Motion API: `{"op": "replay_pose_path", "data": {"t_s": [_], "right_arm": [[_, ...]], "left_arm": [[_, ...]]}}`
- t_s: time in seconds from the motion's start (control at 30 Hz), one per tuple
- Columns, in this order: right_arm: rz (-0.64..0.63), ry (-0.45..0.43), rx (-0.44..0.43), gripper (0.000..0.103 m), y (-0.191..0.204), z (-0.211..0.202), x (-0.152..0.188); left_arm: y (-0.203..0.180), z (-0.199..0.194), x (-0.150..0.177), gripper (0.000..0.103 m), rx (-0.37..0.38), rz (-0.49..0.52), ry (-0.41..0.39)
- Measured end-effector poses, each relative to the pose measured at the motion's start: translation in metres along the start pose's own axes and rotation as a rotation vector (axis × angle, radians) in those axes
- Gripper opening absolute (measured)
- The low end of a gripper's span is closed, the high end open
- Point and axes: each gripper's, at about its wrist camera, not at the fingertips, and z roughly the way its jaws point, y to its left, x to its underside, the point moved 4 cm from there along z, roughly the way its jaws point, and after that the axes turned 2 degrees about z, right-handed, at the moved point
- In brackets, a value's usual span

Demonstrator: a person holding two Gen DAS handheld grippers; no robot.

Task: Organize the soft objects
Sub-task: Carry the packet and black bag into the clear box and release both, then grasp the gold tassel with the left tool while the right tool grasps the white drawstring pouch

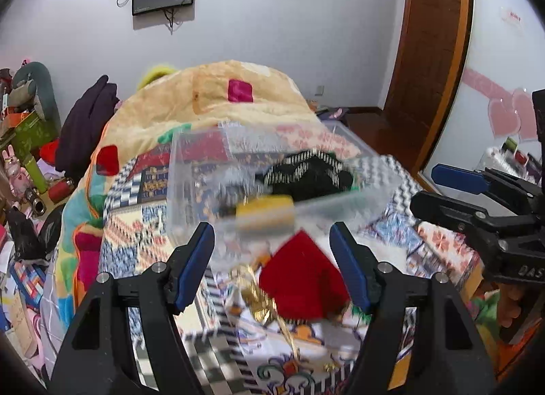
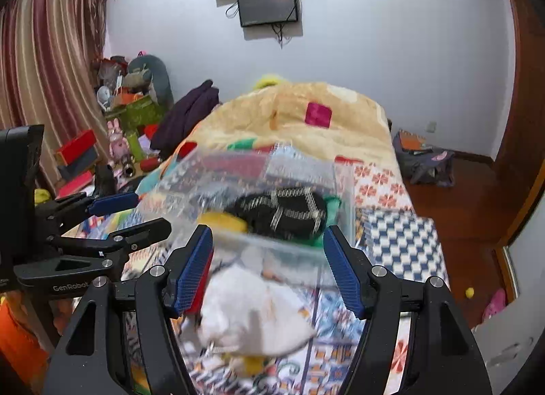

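One patterned bedspread [image 1: 439, 245]. One clear plastic bin [image 1: 190, 170] on it, holding one black knit item [image 1: 306, 173], one yellow item [image 1: 265, 212], green piece partly hidden. One white cloth [image 2: 252, 313], one red cloth [image 1: 299, 275] before bin; blurred, possibly pouches. Left gripper [image 1: 272, 265], right gripper [image 2: 267, 265]: jaws wide apart, empty, level above cloths.

We see even, soft indoor light with faint shadows. The clear bin [image 1: 272, 170] and everything near it smear with motion blur, while the far wall stays sharper. Fisheye bending curves both views, darkening their corners.
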Motion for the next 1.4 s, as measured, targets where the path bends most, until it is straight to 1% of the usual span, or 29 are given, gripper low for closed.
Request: {"op": "replay_pose_path", "data": {"t_s": [0.1,0.23,0.37,0.43,0.47,0.5,0.53,0.57,0.6,0.63,0.7,0.73,0.77,0.83,0.97,1.13,1.27,1.4], "right_arm": [[0.008,0.046,-0.024,0.064,0.004,0.007,0.02],[0.035,0.121,-0.073,0.065,0.007,0.027,0.041],[0.043,0.178,-0.094,0.065,0.007,0.044,0.055],[0.043,0.204,-0.123,0.064,0.009,0.048,0.06],[0.038,0.218,-0.126,0.064,0.011,0.051,0.062],[0.03,0.222,-0.12,0.064,0.012,0.053,0.064],[0.019,0.228,-0.11,0.059,0.013,0.055,0.065],[0.014,0.232,-0.102,0.052,0.013,0.056,0.066],[0.013,0.232,-0.101,0.049,0.013,0.055,0.066],[0.017,0.23,-0.105,0.044,0.012,0.055,0.066],[0.023,0.224,-0.117,0.034,0.01,0.053,0.065],[0.023,0.224,-0.12,0.025,0.01,0.053,0.065],[0.022,0.219,-0.117,0.019,0.01,0.052,0.065],[0.019,0.203,-0.105,0.015,0.01,0.049,0.064],[0.03,0.171,-0.104,0.012,0.006,0.042,0.061],[0.058,0.141,-0.112,0.011,0.003,0.033,0.056],[0.072,0.091,-0.108,0.01,-0.001,0.019,0.049],[0.082,0.03,-0.102,0.01,-0.002,0.002,0.033]], "left_arm": [[0.002,0.013,0.021,0.07,-0.009,-0.013,0.039],[0.014,0.031,0.042,0.07,0.006,-0.086,0.094],[0.017,0.039,0.046,0.068,0.009,-0.096,0.104],[0.014,0.043,0.048,0.057,0.018,-0.086,0.114],[0.013,0.045,0.048,0.055,0.024,-0.085,0.119],[0.013,0.047,0.049,0.05,0.031,-0.087,0.127],[0.012,0.048,0.05,0.043,0.041,-0.088,0.132],[0.012,0.048,0.05,0.042,0.048,-0.086,0.13],[0.012,0.047,0.05,0.04,0.045,-0.085,0.127],[0.012,0.048,0.05,0.036,0.045,-0.085,0.127],[0.011,0.049,0.052,0.033,0.055,-0.086,0.133],[0.01,0.049,0.052,0.032,0.054,-0.087,0.133],[0.011,0.048,0.053,0.031,0.056,-0.089,0.131],[0.012,0.044,0.053,0.028,0.055,-0.096,0.118],[0.016,0.029,0.048,0.026,0.059,-0.102,0.076],[0.02,0.007,0.042,0.026,0.075,-0.118,0.021],[0.024,-0.009,0.034,0.026,0.068,-0.129,-0.024],[0.031,-0.021,0.025,0.026,0.057,-0.133,-0.062]]}}
